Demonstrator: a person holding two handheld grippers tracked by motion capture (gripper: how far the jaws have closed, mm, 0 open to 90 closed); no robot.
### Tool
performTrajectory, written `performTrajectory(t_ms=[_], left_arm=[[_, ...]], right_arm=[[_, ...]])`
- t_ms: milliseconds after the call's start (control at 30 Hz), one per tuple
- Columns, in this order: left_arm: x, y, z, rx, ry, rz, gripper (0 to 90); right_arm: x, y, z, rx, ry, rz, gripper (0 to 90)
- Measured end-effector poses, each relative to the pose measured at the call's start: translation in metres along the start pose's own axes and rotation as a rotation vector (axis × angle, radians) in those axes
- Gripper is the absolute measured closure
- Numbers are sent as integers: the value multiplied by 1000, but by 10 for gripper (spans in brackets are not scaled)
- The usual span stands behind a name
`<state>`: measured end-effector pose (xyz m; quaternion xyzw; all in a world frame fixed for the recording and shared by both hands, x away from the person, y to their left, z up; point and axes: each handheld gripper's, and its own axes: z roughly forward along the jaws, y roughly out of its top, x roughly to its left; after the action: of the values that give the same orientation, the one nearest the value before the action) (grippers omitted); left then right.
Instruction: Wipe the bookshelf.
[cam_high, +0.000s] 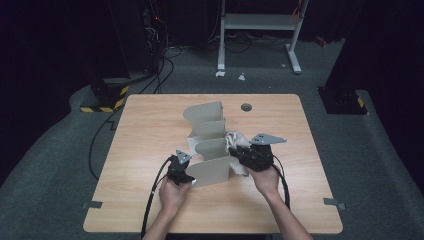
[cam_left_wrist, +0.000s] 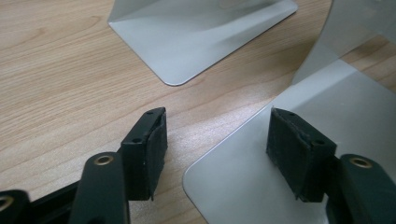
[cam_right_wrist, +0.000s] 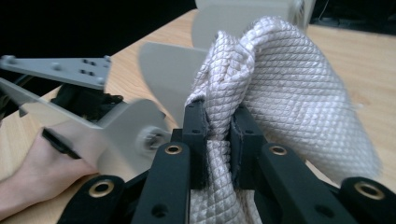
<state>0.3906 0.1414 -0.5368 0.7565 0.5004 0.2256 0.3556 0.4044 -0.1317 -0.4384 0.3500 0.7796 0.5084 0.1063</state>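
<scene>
The right gripper (cam_right_wrist: 218, 128) has its jaws squeezed tight on the white quilted cloth (cam_right_wrist: 285, 79), just to the right of the grey metal bookends (cam_high: 212, 150), while the left gripper (cam_left_wrist: 217, 140) is wide open, straddling a bookend's flat base.
</scene>
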Motion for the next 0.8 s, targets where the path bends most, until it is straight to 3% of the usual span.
performTrajectory(t_ms=[267,467,667,733,800], left_arm=[[0,0,0,0,-8,3,391],[0,0,0,0,-9,5,390],[-1,0,0,-1,-22,17,391],[-1,0,0,0,-29,25,391],[-1,0,0,0,-29,24,391]], right_arm=[[-16,-30,29,133,-40,47,797],[-25,-53,49,197,-52,89,797],[-29,-56,56,225,-58,90,797],[-31,-48,50,193,-27,122,797],[-29,-37,41,153,-17,116,797]])
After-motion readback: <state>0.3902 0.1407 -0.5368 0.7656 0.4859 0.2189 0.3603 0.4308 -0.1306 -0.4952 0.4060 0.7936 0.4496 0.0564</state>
